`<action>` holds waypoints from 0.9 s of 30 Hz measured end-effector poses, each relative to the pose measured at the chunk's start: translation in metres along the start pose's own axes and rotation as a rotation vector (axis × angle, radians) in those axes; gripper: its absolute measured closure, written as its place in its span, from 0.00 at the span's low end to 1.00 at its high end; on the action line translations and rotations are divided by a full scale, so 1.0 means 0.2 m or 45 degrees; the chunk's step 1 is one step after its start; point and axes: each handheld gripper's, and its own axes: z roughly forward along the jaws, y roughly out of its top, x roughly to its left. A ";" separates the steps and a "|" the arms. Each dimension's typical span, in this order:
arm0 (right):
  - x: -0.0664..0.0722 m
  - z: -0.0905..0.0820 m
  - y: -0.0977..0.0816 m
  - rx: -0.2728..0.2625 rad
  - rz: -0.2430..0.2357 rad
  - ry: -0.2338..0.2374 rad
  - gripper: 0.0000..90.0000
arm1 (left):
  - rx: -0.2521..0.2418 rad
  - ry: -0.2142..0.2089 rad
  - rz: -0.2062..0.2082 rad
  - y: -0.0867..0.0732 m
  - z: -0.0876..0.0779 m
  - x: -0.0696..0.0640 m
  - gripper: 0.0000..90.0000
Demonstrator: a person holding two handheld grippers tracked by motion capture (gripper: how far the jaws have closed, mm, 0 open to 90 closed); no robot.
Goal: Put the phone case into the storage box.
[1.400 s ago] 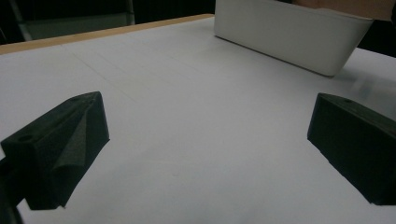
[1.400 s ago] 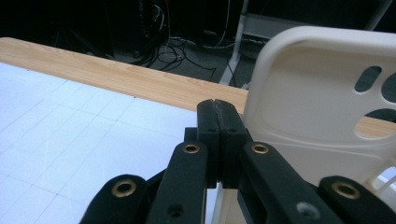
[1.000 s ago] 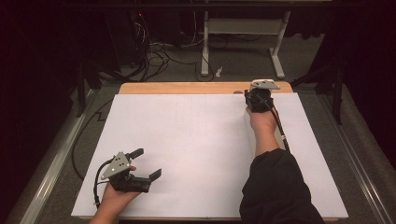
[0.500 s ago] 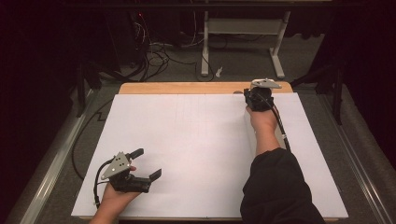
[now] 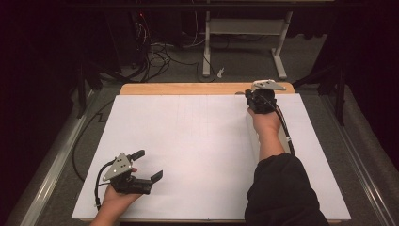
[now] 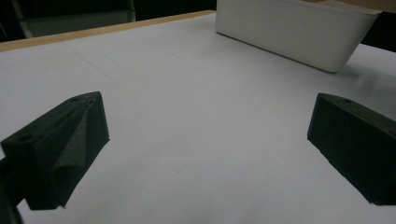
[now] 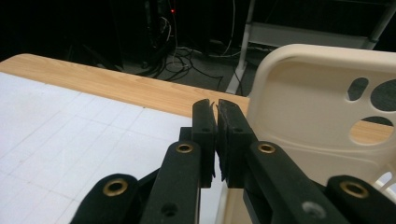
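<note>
My right gripper [image 5: 251, 96] is near the table's far edge, right of centre, under its grey plate. In the right gripper view its jaws [image 7: 215, 112] are pressed together on the edge of a cream phone case [image 7: 303, 116], which stands tilted up to their right with its camera holes showing. My left gripper [image 5: 150, 164] rests at the near left corner, held low over the white sheet. Its jaws [image 6: 205, 149] are wide apart with nothing between them.
A white bin [image 6: 289, 32] lies along the table under the right forearm [image 5: 250, 136]. A white gridded sheet [image 5: 188, 141] covers the table, leaving a wooden strip [image 5: 188, 88] bare at the far edge. Cables and a metal desk frame [image 5: 244, 28] are on the floor beyond.
</note>
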 end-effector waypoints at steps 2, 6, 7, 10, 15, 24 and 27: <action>0.01 -0.01 0.00 -0.001 -0.001 0.014 0.97 | 0.004 0.000 -0.002 0.00 0.00 0.00 0.00; 0.03 -0.06 0.00 -0.023 0.002 0.040 0.97 | 0.008 0.003 -0.001 0.00 0.00 0.00 0.00; 0.03 -0.07 -0.01 -0.028 0.006 0.047 0.97 | 0.010 0.004 0.000 0.00 0.01 0.00 0.00; 0.04 -0.11 -0.02 -0.032 0.007 0.069 0.92 | 0.017 0.009 0.003 0.00 0.01 0.00 0.00; 0.04 -0.20 -0.05 -0.048 0.010 0.126 0.80 | 0.024 0.021 0.006 0.00 0.01 0.00 0.00; 0.01 -0.36 -0.07 -0.101 0.046 0.172 0.54 | 0.036 0.037 0.006 0.01 0.00 -0.01 0.00; 0.01 -0.41 -0.07 -0.102 0.039 0.185 0.43 | 0.038 0.039 0.002 0.02 0.00 -0.01 0.00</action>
